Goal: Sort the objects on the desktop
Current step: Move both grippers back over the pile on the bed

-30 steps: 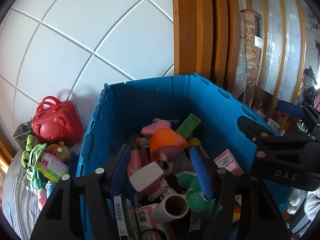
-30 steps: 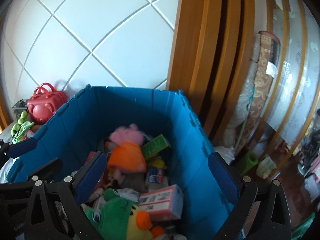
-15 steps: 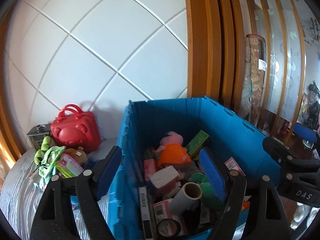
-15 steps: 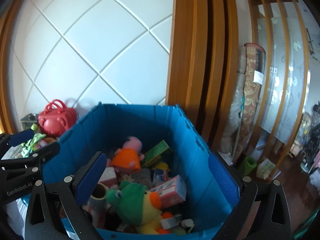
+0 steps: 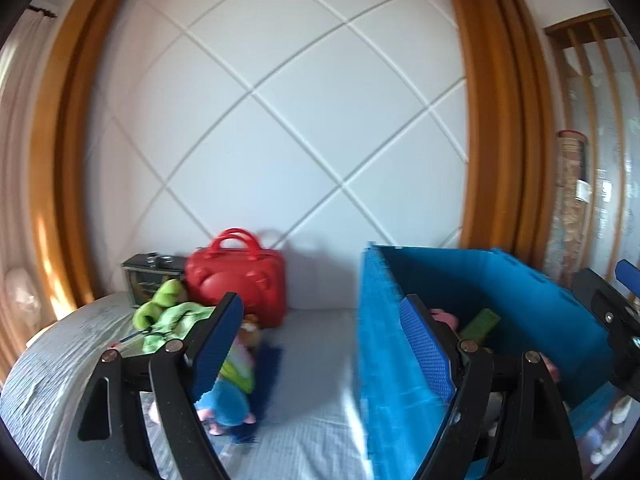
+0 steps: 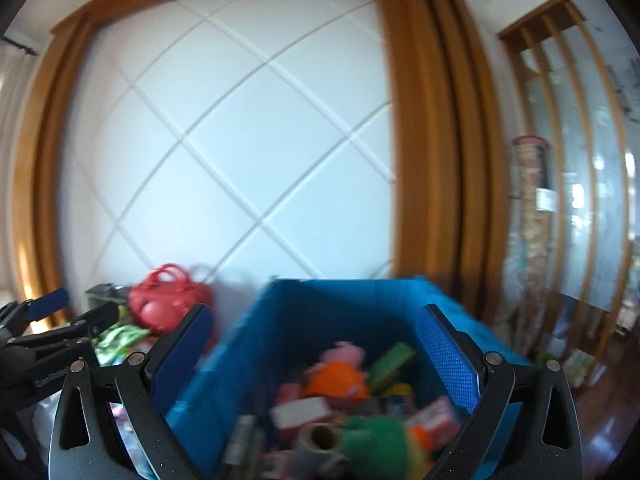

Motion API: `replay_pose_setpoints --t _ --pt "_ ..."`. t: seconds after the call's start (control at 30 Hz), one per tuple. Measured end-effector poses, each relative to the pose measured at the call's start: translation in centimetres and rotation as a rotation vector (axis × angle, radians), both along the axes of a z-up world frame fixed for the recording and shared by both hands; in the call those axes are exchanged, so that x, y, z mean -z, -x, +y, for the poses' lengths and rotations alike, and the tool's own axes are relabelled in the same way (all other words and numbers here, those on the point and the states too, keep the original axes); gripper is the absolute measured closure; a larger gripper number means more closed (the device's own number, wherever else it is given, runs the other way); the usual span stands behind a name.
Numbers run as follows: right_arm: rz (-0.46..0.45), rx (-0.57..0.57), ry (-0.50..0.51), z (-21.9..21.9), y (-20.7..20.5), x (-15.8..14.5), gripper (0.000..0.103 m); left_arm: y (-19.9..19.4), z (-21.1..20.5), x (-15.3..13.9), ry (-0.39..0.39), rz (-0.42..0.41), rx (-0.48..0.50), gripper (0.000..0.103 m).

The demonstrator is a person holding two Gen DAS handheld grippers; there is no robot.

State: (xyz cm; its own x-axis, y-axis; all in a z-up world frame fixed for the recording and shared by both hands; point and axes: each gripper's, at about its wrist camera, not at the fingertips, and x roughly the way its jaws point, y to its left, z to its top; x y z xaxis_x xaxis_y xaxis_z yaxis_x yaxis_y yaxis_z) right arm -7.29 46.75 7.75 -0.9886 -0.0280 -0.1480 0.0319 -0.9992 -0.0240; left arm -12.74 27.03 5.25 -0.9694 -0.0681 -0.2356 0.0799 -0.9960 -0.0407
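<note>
Left wrist view: we hover both spread, empty tongs beside the blue bin; next, reach left for the toys.

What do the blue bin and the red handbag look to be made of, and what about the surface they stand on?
Blue bin: apparently rigid plastic, matte; straight flat walls with notched rim edges. Red handbag: looks like hard moulded plastic, slightly glossy, with soft highlights, embossed shapes and stiff loop handles. Surface: pale grey fabric, probably a ribbed or quilted cover; fine parallel lines and wrinkles show.
</note>
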Motion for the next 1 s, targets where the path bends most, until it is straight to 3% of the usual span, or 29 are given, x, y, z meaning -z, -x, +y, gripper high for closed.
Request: replay_pose_setpoints --t 0.13,0.33,0.53,0.73,1.0 --pt "-0.061 -0.119 -0.012 -6.0 1.8 0.7 0.0 0.5 -5.7 1.4 0.003 -0.03 -0.085 0.022" --pt "-0.072 -0.171 0.0 -14.7 4.1 2.4 0.0 1.9 -16.1 4.1 0.01 -0.145 -0.211 0.022" --pt "-0.201 -0.178 0.021 -20.9 7.9 6.8 0.0 3.6 -25.5 9.0 -0.055 -0.324 -0.194 0.022" --pt "-0.369 -0.167 0.047 -24.3 12.0 11.6 0.0 5.1 -32.3 14.1 -0.094 -0.462 -0.191 0.022" --pt "-0.538 -0.15 0.032 -27.2 17.7 16.6 0.0 9.4 -38.1 18.2 -0.114 -0.526 -0.223 0.022"
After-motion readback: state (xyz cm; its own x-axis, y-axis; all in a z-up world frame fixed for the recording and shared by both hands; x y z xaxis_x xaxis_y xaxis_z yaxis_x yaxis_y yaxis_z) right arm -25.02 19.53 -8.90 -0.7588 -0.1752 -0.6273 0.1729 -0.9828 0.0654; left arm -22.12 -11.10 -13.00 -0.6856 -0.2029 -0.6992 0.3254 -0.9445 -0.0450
